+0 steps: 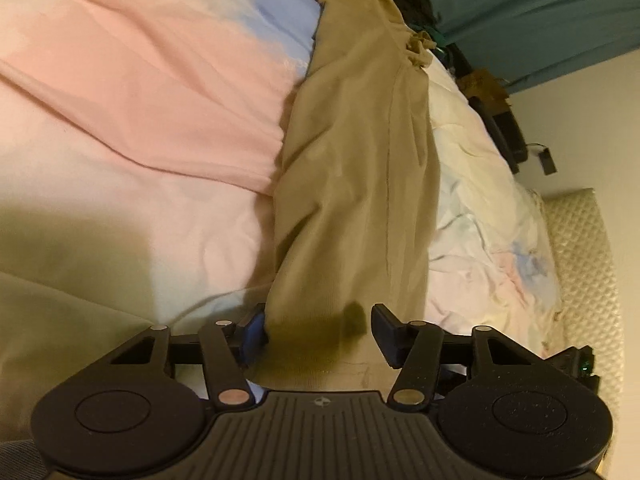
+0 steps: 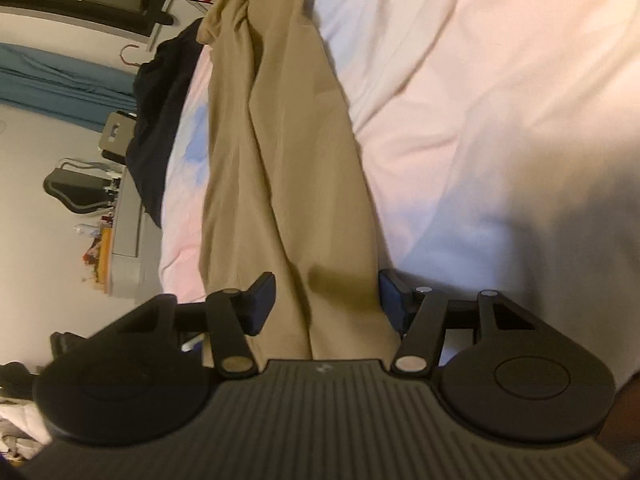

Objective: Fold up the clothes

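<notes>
A pair of khaki trousers (image 1: 352,168) lies lengthwise on the bed, folded into a long narrow strip, with a gathered waistband at the far end. My left gripper (image 1: 320,332) stands open over the near end of the strip, its blue-padded fingers (image 1: 254,330) wide on either side of the cloth. The same khaki trousers (image 2: 288,152) run away from my right gripper (image 2: 326,300), which is also open, one finger at each edge of the fabric. Neither gripper holds anything.
A pink, white and blue duvet (image 1: 132,112) covers the bed. A dark garment (image 2: 160,120) lies at the bed's edge. Teal curtain (image 1: 540,12), a quilted headboard (image 1: 580,264), a desk chair (image 2: 76,188) and cluttered furniture stand beyond.
</notes>
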### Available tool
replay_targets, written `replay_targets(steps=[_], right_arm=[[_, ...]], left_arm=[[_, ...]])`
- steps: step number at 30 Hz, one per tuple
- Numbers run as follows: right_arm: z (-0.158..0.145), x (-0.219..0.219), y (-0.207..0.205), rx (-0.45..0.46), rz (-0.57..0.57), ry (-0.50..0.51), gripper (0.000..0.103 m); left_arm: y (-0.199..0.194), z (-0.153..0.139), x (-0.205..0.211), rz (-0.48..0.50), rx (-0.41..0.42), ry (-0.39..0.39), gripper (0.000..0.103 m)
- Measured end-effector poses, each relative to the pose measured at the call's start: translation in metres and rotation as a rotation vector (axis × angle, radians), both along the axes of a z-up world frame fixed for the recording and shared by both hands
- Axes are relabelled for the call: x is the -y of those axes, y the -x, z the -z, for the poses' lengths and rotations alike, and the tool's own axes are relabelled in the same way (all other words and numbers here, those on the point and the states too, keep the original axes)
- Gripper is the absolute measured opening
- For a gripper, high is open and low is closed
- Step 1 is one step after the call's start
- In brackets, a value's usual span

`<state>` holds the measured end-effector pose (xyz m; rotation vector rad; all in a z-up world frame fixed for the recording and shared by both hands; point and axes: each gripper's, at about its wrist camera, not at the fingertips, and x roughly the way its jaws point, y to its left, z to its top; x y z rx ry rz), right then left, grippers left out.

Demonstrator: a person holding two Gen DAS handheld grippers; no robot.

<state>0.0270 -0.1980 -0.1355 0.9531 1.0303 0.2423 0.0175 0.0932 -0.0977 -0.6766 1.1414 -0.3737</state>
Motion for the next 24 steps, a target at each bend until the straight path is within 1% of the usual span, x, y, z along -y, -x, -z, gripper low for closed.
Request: replay_targets(steps=[1, 2, 6, 9, 11, 15, 18, 19, 20, 21, 22, 23, 24], right_arm=[[0.0, -0.001, 0.001, -0.002, -0.002, 0.003, 0.05], [0.0, -0.001, 0.002, -0.004, -0.003, 0.005, 0.048], [0.001, -0.004, 0.006, -0.012, -0.01, 0.016, 0.048], [0.002, -0.006, 0.009, -0.018, -0.015, 0.024, 0.05], [0.002, -0.008, 0.011, -0.022, -0.019, 0.03, 0.05], [-0.006, -0.011, 0.013, 0.013, -0.032, 0.06, 0.049], [-0.012, -0.014, 0.015, 0.043, -0.042, 0.083, 0.05], [-0.015, -0.015, 0.016, 0.053, -0.045, 0.091, 0.049], [-0.017, -0.016, 0.016, 0.063, -0.049, 0.099, 0.046], [-0.019, -0.017, 0.017, 0.072, -0.052, 0.107, 0.036], [-0.021, -0.018, 0.017, 0.082, -0.056, 0.115, 0.013], [-0.023, -0.019, 0.018, 0.092, -0.059, 0.123, 0.011], [-0.025, -0.02, 0.018, 0.102, -0.063, 0.131, 0.011]], left_arm=[[0.0, 0.001, 0.002, 0.011, -0.002, 0.004, 0.053], [0.001, 0.001, 0.004, 0.029, -0.002, 0.009, 0.051], [0.002, 0.003, 0.015, 0.098, 0.002, 0.019, 0.05], [-0.001, 0.009, 0.02, 0.094, -0.032, -0.021, 0.05], [-0.002, 0.012, 0.02, 0.078, -0.051, -0.024, 0.051], [-0.004, 0.016, 0.022, 0.067, -0.057, -0.024, 0.051], [-0.004, 0.017, 0.024, 0.063, -0.053, -0.041, 0.046], [-0.004, 0.017, 0.024, 0.06, -0.053, -0.046, 0.038], [-0.004, 0.018, 0.024, 0.057, -0.053, -0.051, 0.028], [-0.003, 0.018, 0.023, 0.052, -0.053, -0.054, 0.026], [-0.003, 0.018, 0.022, 0.048, -0.051, -0.052, 0.018], [-0.003, 0.017, 0.021, 0.043, -0.045, -0.048, 0.013], [-0.002, 0.016, 0.02, 0.04, -0.036, -0.045, 0.012]])
